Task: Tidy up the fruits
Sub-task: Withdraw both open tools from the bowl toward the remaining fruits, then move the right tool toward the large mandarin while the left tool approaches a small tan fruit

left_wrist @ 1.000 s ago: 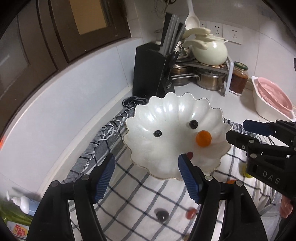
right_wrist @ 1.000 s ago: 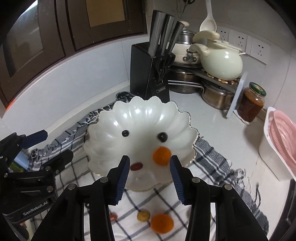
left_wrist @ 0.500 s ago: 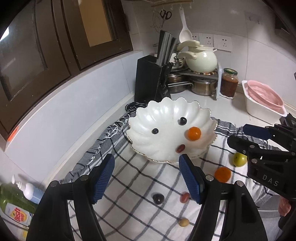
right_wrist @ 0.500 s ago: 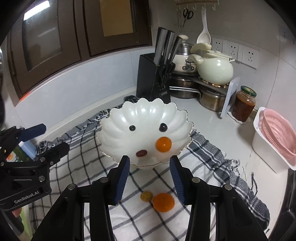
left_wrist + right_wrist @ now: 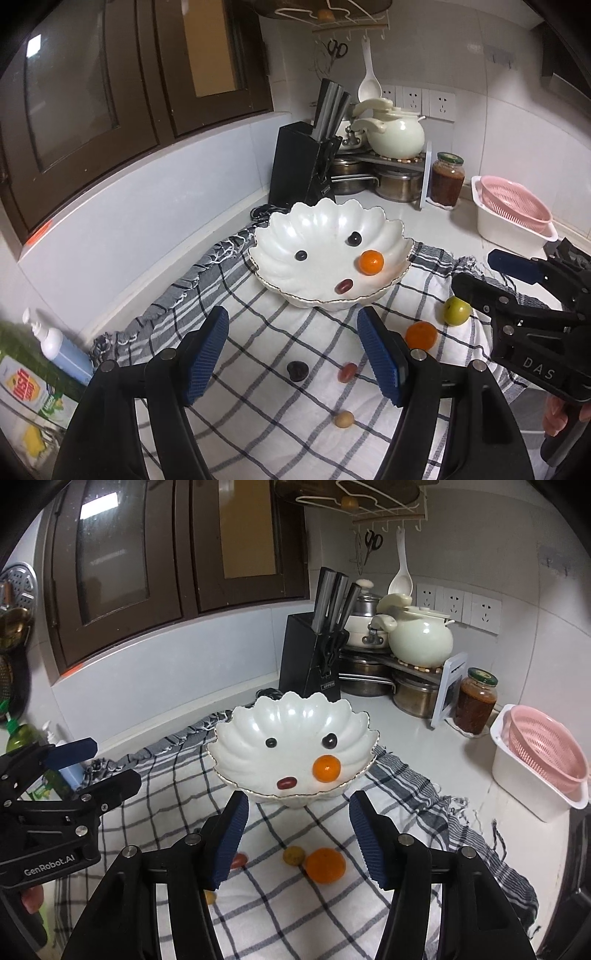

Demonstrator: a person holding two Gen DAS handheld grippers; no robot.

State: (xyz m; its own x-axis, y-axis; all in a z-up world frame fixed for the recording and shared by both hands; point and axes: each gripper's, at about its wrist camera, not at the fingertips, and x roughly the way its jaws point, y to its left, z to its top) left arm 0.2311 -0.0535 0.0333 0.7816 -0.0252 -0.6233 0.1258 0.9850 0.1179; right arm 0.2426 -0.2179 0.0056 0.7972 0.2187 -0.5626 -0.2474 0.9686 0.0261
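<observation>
A white scalloped bowl stands on a checked cloth and holds an orange, a red grape and two dark grapes. On the cloth lie a second orange, a green fruit, a dark grape, a red grape and a tan fruit. My left gripper is open and empty, short of the bowl. My right gripper is open and empty above the loose fruit.
A black knife block, stacked pots with a cream kettle, a sauce jar and a pink colander in a white tub stand behind the bowl. Soap bottles stand at the left.
Both grippers have pulled back and up from the bowl, so it looks smaller and the loose fruit on the cloth has come into view. Both stay open.
</observation>
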